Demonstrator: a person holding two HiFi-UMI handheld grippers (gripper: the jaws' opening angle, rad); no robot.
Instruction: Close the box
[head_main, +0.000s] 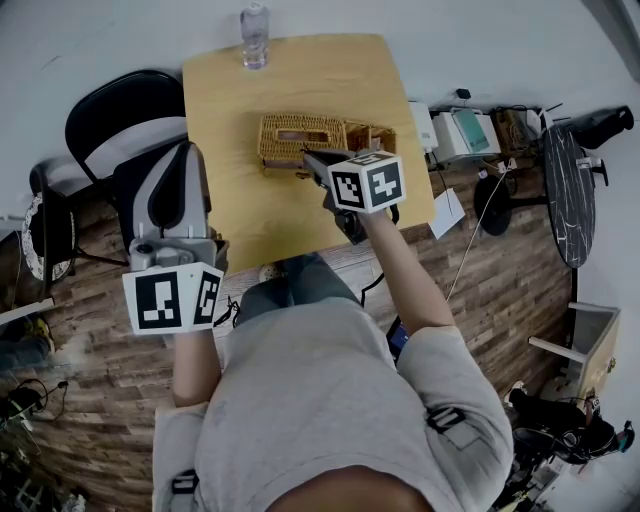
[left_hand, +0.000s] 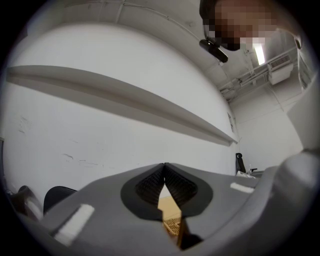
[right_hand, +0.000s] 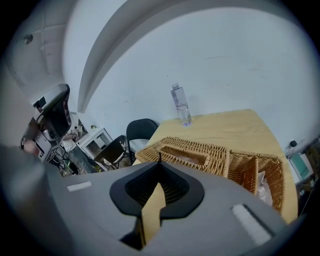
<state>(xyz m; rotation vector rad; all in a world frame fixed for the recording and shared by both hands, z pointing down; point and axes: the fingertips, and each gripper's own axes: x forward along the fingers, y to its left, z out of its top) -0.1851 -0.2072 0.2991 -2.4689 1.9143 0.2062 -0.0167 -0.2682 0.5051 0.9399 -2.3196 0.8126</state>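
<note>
A wicker box lies open on the wooden table (head_main: 300, 70). Its slotted lid part (head_main: 300, 135) (right_hand: 185, 152) rests at the left and the open basket part (head_main: 370, 135) (right_hand: 260, 172) at the right, with something white inside. My right gripper (head_main: 306, 156) (right_hand: 160, 161) is shut and empty, its tip at the lid's near edge. Whether it touches the wicker I cannot tell. My left gripper (head_main: 187, 150) (left_hand: 164, 165) is also shut and empty. It is held off the table's left side above a chair, pointing up at a white wall.
A clear water bottle (head_main: 254, 35) (right_hand: 181, 105) stands at the table's far edge. A black chair (head_main: 120, 120) (right_hand: 142, 132) sits left of the table. White appliances (head_main: 465, 132) and a dark round table (head_main: 568, 190) crowd the right side.
</note>
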